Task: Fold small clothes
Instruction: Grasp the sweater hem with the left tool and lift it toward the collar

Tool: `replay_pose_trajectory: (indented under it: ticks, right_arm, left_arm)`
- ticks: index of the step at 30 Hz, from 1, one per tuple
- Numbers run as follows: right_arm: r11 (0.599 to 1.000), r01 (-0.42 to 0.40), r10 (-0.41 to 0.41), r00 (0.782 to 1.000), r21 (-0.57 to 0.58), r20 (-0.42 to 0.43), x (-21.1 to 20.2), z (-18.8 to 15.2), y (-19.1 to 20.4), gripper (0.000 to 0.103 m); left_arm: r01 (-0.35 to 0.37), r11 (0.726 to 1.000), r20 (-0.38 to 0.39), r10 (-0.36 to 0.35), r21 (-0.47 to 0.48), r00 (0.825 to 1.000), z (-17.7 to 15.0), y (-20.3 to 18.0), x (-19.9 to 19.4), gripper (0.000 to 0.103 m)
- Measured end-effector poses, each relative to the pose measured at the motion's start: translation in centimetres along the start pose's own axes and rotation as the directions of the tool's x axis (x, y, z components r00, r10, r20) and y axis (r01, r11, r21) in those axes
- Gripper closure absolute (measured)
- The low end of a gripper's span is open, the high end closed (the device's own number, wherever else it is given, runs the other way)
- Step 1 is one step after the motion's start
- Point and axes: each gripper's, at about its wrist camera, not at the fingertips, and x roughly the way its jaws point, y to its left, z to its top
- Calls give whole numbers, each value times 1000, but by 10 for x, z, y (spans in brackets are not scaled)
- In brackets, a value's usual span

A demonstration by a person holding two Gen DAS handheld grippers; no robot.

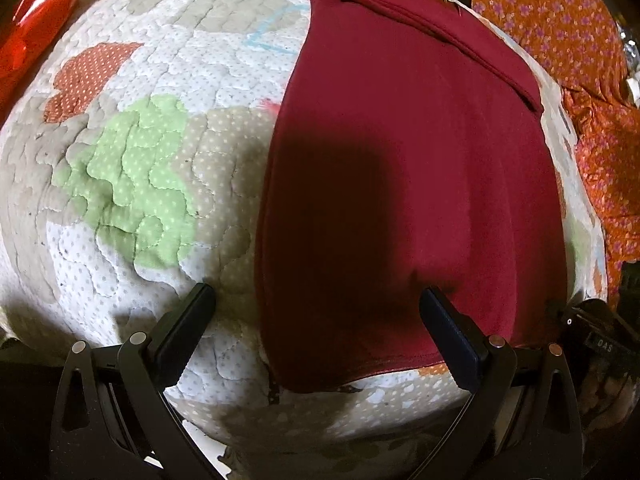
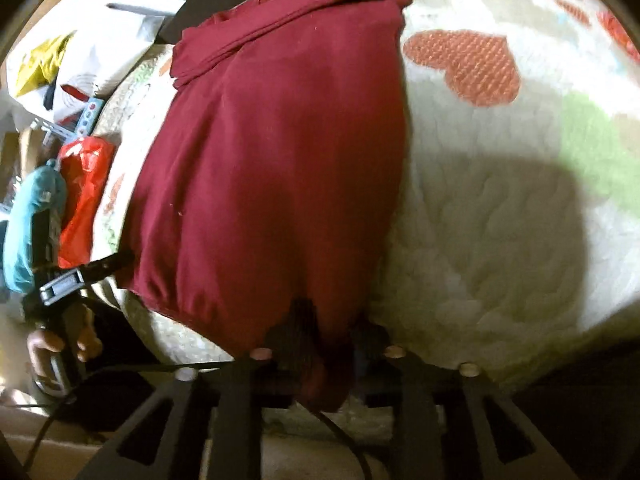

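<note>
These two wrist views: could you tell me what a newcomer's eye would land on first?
The dark red garment dominates both views, lying flat on a patchwork quilt with green and orange patches. The right gripper has the garment's near corner bunched between its jaws, while the left gripper stands open over the near hem. An orange flowered cloth lies beyond the quilt in the left wrist view.

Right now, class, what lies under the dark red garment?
The dark red garment lies flat on a white quilted blanket with green and orange patches, which shows around its edges. Whatever the blanket's pattern does directly beneath the garment is covered.
</note>
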Motion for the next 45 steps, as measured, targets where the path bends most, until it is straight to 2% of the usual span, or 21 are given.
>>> replay_pose_trajectory:
  ticks: [2,3,5,7,9,11,15,19,22,26,30,32,34,35,36,39,41,42,43,44,45]
  right_arm:
    - [1000,-23,23,1000,-15,-8,1,0,4,64]
    - [1000,-15,14,1000,-27,-11,3,0,7,64]
    - [999,-5,4,1000,-52,-10,3,0,11,67]
    - [997,-52,52,999,-62,2,2,1,13,92]
    - [984,-162,165,986,-67,33,-6,4,15,93]
    - [965,-244,251,965,-96,69,-18,13,21,93]
    - [923,-365,379,916,-120,133,-38,40,25,93]
    - [896,-410,441,870,-173,223,-58,84,32,93]
    - [897,-400,440,851,-189,285,-66,122,32,93]
    - [899,-408,439,828,-160,348,-63,188,26,93]
    - [929,-358,363,837,-93,409,-44,262,8,93]
    - [950,-312,273,849,13,452,-27,295,-15,91]
    - [946,-313,239,848,83,472,-9,322,-38,77]
    - [945,-308,226,854,106,469,-2,330,-45,57]
    - [949,-290,199,854,122,481,-3,333,-49,52]
    - [966,-253,183,818,55,546,-29,324,-50,52]
    - [986,-160,107,821,47,560,-47,315,-52,52]
    - [991,-127,88,823,30,561,-50,312,-50,52]
    - [995,-104,86,826,1,557,-52,309,-45,52]
    - [995,-89,95,836,-37,541,-50,304,-38,52]
    - [994,-75,104,849,-77,518,-46,301,-27,52]
  left_arm:
    - [7,1000,2,-7,-10,1000,0,2,0,2]
    - [3,1000,6,-3,-11,1000,0,2,0,8]
    - [-20,1000,18,20,3,1000,-2,2,-4,28]
    - [-28,1000,28,28,8,999,-3,1,-9,70]
    - [62,998,-9,-63,-28,998,-2,6,-10,92]
    - [93,995,-10,-94,-38,996,1,9,-13,95]
    - [206,978,7,-206,-35,979,21,3,-32,95]
    - [221,975,59,-221,7,974,61,-6,-56,95]
    - [223,975,87,-223,11,971,102,-10,-62,95]
    - [197,980,164,-201,42,966,176,-23,-69,95]
    - [127,991,245,-134,41,960,257,-39,-52,95]
    - [124,992,277,-120,3,953,292,-41,-35,95]
    - [175,984,265,-158,-41,951,324,-36,-14,95]
    - [187,980,262,-163,-71,951,337,-31,-5,94]
    - [193,978,257,-166,-84,952,342,-27,-2,94]
    - [193,979,251,-173,-59,952,351,-28,-1,89]
    - [166,986,246,-156,-18,956,350,-31,-4,87]
    - [152,988,247,-144,-12,958,349,-35,-5,81]
    - [141,990,265,-133,-12,955,345,-34,-10,68]
    - [129,991,297,-117,-20,948,342,-33,-16,61]
    - [119,992,331,-102,-33,938,340,-31,-22,46]
